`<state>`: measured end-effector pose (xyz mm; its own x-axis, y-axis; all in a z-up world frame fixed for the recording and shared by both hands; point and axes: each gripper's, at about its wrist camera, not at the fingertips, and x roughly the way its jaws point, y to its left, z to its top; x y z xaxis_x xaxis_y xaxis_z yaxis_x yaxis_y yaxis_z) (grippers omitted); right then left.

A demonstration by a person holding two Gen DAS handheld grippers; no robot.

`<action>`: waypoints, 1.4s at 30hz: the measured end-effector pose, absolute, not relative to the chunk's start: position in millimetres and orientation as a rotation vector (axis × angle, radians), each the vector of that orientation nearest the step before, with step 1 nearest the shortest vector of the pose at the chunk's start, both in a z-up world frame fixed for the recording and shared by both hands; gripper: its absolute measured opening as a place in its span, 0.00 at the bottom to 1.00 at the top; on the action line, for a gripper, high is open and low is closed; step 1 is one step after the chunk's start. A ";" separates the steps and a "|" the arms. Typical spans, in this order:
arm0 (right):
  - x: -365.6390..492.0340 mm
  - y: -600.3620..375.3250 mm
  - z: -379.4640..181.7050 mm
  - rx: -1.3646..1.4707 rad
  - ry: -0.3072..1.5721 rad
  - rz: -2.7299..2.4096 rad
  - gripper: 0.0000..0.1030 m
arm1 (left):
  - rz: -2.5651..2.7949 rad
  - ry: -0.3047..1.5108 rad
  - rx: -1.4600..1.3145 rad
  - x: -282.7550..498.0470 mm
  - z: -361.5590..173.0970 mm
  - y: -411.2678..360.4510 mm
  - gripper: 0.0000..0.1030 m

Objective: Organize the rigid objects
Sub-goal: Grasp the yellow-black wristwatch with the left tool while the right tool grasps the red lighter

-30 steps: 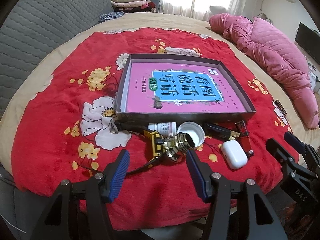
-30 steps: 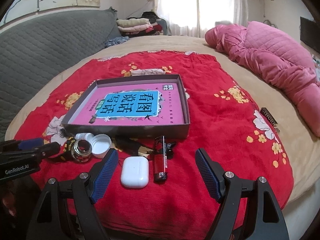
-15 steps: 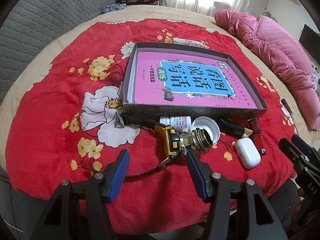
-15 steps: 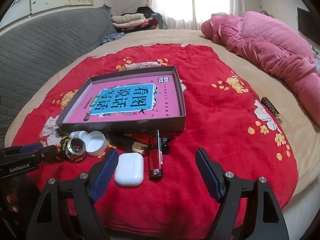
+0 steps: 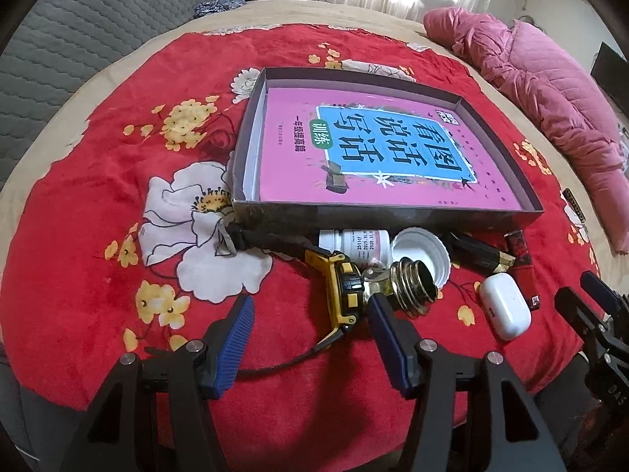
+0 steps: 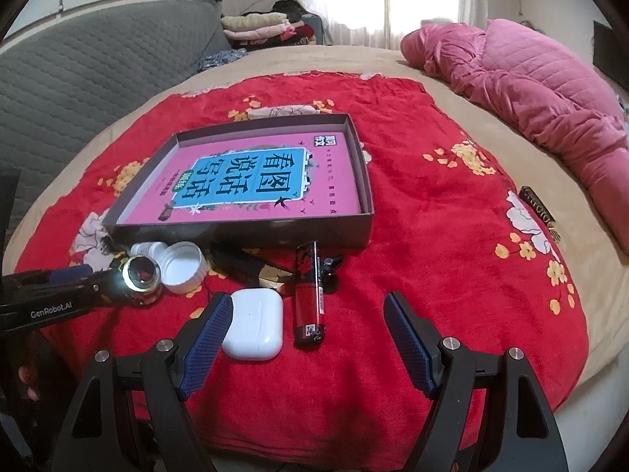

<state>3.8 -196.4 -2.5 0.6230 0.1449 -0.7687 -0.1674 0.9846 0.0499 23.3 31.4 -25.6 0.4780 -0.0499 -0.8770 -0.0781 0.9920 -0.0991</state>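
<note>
I am holding the left gripper [image 5: 308, 334] spread wide, empty, low in frame near the yellow watch [image 5: 343, 291]. I am keeping the right gripper [image 6: 304, 340] released too, flanking the white earbud case [image 6: 253, 324] and red lighter [image 6: 309, 295], whose long axis is running toward the grey box [image 6: 251, 234] mid-frame. Everything is lying on a red floral blanket [image 6: 432, 236] over a bed; window upper centre.

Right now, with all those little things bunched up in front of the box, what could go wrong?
The open left gripper is nearest the yellow tape measure, which touches the open glass jar; closing there could roll the jar. The white earbud case lies against a right gripper finger, so it may get pushed instead of grasped.
</note>
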 end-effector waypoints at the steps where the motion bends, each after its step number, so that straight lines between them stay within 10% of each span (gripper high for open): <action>1: 4.2 -196.2 -2.7 -0.028 0.883 0.179 0.78 | 0.013 1.073 -0.135 23.3 -25.5 33.5 0.58; 29: 33.8 -211.3 -38.8 0.006 1.016 0.114 0.76 | 0.021 1.131 -0.105 44.6 -47.0 29.1 0.46; 42: 46.0 -194.9 -51.6 0.004 1.035 0.214 0.19 | -0.013 1.118 -0.135 51.9 -49.0 30.1 0.33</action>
